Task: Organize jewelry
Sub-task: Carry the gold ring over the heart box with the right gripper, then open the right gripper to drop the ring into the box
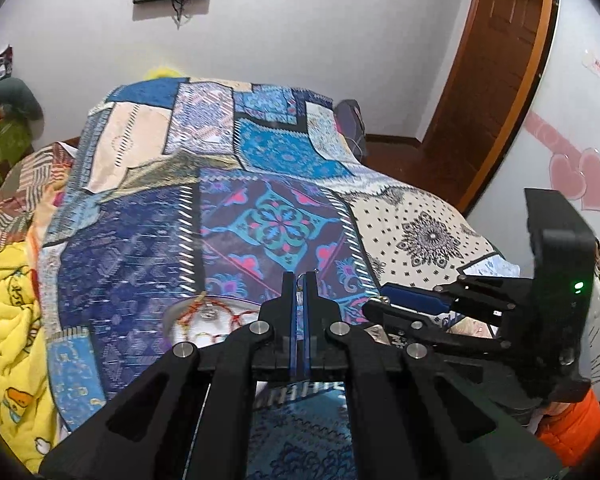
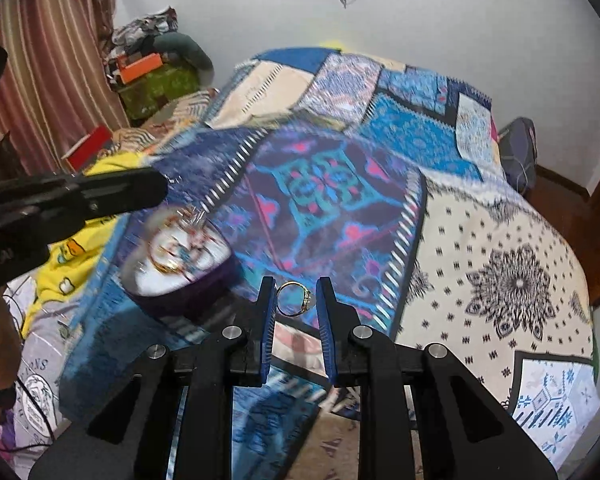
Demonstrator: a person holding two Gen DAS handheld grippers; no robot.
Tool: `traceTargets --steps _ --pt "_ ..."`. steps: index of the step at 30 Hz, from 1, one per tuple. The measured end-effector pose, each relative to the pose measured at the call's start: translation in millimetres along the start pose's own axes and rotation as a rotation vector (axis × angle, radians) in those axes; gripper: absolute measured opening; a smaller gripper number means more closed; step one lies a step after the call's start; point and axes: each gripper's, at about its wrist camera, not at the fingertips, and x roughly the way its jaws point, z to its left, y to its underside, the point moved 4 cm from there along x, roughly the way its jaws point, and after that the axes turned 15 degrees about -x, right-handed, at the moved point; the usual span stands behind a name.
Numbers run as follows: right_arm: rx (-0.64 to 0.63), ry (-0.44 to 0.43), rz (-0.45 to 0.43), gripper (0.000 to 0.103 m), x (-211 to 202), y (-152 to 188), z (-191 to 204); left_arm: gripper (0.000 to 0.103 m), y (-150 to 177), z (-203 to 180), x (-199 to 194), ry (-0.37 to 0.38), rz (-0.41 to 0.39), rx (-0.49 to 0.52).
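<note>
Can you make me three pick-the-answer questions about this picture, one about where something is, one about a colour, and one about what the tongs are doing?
1. Where is the gold ring?
A. between the right tongs
B. on the floor
C. on the wall

2. What colour is the blanket beside the patchwork quilt?
A. black
B. yellow
C. silver

3. How are the left tongs?
A. wide open
B. shut on a small wire hook
C. gripping a book

Answers: 1 A, the ring sits between the blue pads. 2 B, it is bright yellow with cartoon prints. 3 B, the pads meet with the thin hook poking out at the tips.
</note>
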Motion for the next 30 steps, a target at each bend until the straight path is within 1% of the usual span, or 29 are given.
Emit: traceTargets --steps 7,13,24,30 --pt "-0.027 -0.009 -0.052 0.018 -7.4 -21.4 19.2 0.001 -6.6 22.9 -21.2 -0.016 -0.034 -0.022" --pt "-0.046 -0.034 -0.072 0.018 -2.4 -33.5 36.0 0.001 -4.6 40.6 -28.3 -0.028 -0.035 -0.035" --pt "-0.075 -0.090 -0.035 0.018 28.0 -36.2 56.8 0.001 11.0 68.0 -11.5 -0.036 0.034 -0.070" --pt "-0.077 -0.114 -0.018 0.018 42.3 -37.7 58.5 0.001 9.9 75.8 4.4 -0.029 0.058 -0.088"
